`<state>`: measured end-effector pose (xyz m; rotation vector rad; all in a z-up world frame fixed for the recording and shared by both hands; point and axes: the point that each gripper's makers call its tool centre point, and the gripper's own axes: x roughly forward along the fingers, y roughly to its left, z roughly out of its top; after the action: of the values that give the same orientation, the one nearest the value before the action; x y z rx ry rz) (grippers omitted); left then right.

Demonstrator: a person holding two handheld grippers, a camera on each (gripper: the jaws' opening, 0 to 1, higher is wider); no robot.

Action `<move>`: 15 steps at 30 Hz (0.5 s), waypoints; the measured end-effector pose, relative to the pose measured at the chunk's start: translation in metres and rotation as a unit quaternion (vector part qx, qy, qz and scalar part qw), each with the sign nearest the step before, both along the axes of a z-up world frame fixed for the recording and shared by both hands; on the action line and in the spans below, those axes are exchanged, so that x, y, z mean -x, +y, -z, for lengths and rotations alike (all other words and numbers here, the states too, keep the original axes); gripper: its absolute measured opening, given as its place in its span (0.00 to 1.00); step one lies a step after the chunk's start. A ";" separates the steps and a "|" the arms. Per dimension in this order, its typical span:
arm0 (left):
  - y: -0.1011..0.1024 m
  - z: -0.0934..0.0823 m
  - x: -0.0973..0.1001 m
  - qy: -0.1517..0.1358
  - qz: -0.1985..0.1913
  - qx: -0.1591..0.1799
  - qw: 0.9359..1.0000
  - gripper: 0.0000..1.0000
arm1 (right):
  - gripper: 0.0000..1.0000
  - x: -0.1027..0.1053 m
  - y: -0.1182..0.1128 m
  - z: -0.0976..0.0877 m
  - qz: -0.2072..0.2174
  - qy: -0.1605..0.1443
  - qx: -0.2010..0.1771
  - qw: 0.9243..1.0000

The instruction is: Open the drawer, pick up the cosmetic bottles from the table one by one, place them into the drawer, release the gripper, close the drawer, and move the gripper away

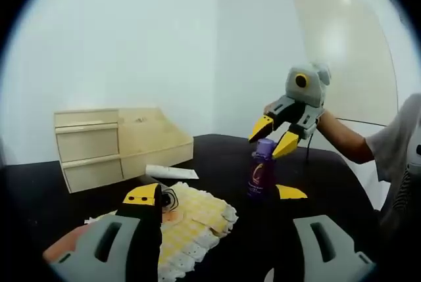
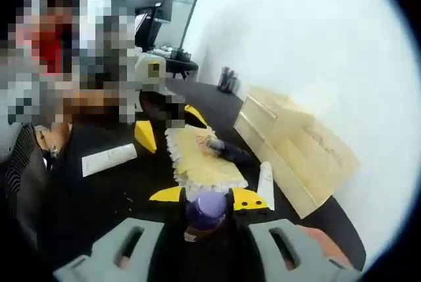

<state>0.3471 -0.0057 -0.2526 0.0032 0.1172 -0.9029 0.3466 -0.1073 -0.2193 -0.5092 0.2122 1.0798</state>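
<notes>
A purple cosmetic bottle [image 1: 261, 173] stands upright on the black table [image 1: 217, 157]. My right gripper [image 1: 275, 135] comes in from the right, held by a hand, and its yellow-tipped jaws sit on either side of the bottle's cap. In the right gripper view the cap [image 2: 209, 208] is held between that gripper's [image 2: 209, 196] tips. My left gripper [image 1: 216, 194] is open wide and holds nothing; it hovers over a yellow cloth pouch [image 1: 191, 219]. The wooden drawer unit [image 1: 112, 144] stands at the back left with both drawers closed.
A white tube [image 1: 171, 172] lies in front of the drawer unit [image 2: 296, 144]. Another white tube [image 2: 108, 159] lies on the table near the left gripper [image 2: 170, 125]. The yellow pouch [image 2: 200, 157] lies between the bottle and the unit. A person sits close by.
</notes>
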 end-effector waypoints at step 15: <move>0.000 -0.001 0.001 0.000 0.000 0.003 1.000 0.62 | 0.22 0.008 -0.037 -0.023 0.207 -0.035 -0.182 0.961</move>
<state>0.3464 -0.0058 -0.2519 -0.0019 0.1154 -0.9041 0.3382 -0.1444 -0.1966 -0.1585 0.0502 0.6677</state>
